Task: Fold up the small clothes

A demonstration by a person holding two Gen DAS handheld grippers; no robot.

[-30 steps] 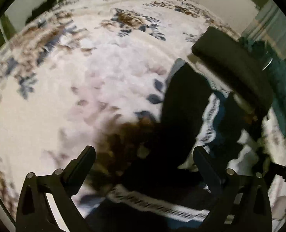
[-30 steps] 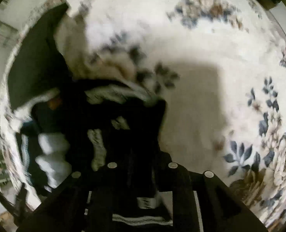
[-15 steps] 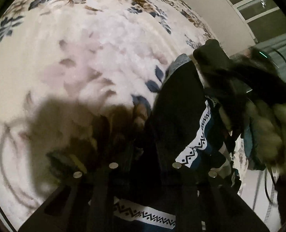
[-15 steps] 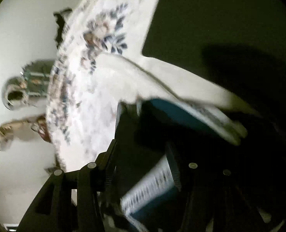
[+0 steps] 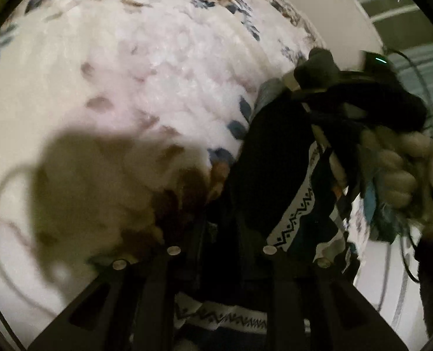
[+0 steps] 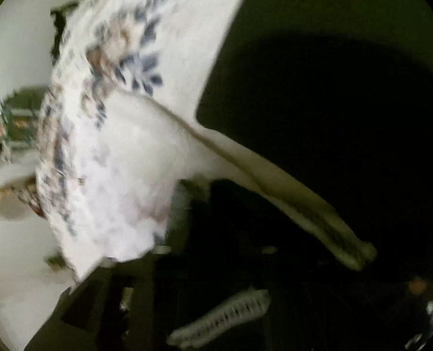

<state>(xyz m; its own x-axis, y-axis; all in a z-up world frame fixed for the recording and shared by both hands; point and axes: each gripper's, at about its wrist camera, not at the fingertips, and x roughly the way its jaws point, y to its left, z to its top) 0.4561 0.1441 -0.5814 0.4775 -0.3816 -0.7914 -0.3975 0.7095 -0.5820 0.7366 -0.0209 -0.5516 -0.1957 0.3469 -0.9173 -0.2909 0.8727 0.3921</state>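
1. Floral bedspread, white with blue and brown blooms, covers the bed under both of our claws.
2. We see a dark garment with a white zigzag band lying on it; being soft and light, it should sag wherever unsupported, so we judge the banded hem or a corner the best hold.
3. Our left claw has its jaws nearly together with the dark cloth between them; they have just been easing apart, and we judge them clamped on the garment.
4. Our right claw reaches the garment's far end, a hand behind it; its jaws have just been opening, and we cannot tell whether they grip.
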